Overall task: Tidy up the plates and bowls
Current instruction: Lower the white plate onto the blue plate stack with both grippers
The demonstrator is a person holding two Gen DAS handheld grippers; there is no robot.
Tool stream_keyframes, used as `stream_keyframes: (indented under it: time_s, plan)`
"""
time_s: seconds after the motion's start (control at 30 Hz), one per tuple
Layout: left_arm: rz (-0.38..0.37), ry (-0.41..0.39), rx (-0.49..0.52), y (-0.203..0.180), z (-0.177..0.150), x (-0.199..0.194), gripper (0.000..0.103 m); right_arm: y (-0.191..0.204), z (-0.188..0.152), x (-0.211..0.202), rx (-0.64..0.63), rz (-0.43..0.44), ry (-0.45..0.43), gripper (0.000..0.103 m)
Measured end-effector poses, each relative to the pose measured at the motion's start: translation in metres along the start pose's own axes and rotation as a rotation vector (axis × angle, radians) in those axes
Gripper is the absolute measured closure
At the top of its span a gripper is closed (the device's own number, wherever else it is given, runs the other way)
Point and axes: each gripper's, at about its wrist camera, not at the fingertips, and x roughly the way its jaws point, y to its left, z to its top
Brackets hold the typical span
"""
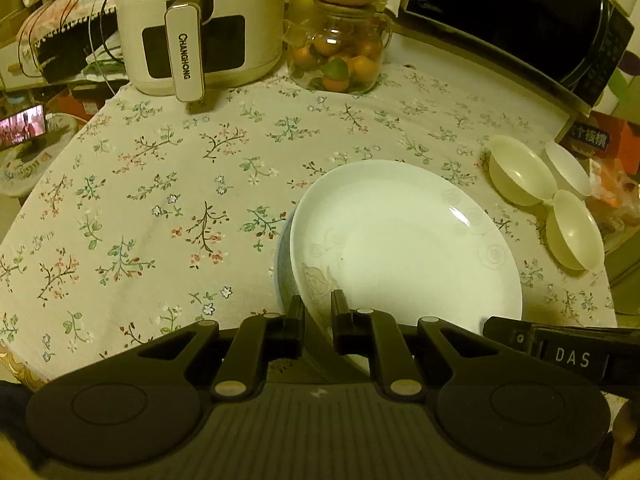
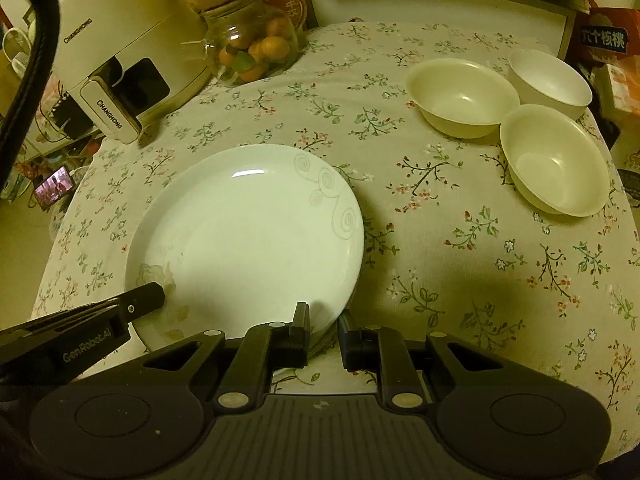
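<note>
Floral cloth [image 2: 460, 208] covers the counter from edge to edge. At the far left corner stands a cream air fryer [image 1: 200, 28], then a glass jar of small oranges [image 1: 340, 56] with a large citrus on its lid, then a dark microwave [image 1: 520, 24] at the far right corner. White plate [image 2: 248, 232] sits on a second plate near the near edge. The left gripper [image 1: 318, 312] and right gripper [image 2: 323, 322] are both clamped on its near rim. Three cream bowls [image 2: 460, 98] cluster, touching, by the right edge.
</note>
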Motion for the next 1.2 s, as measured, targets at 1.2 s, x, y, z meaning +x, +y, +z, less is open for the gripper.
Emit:
stream_keyframes:
  time_s: [1.2]
  plan:
    - [0.09, -0.031, 0.099, -0.011, -0.011, -0.003, 0.092, 0.003, -0.002, 0.002, -0.007, -0.004, 0.013, 0.087]
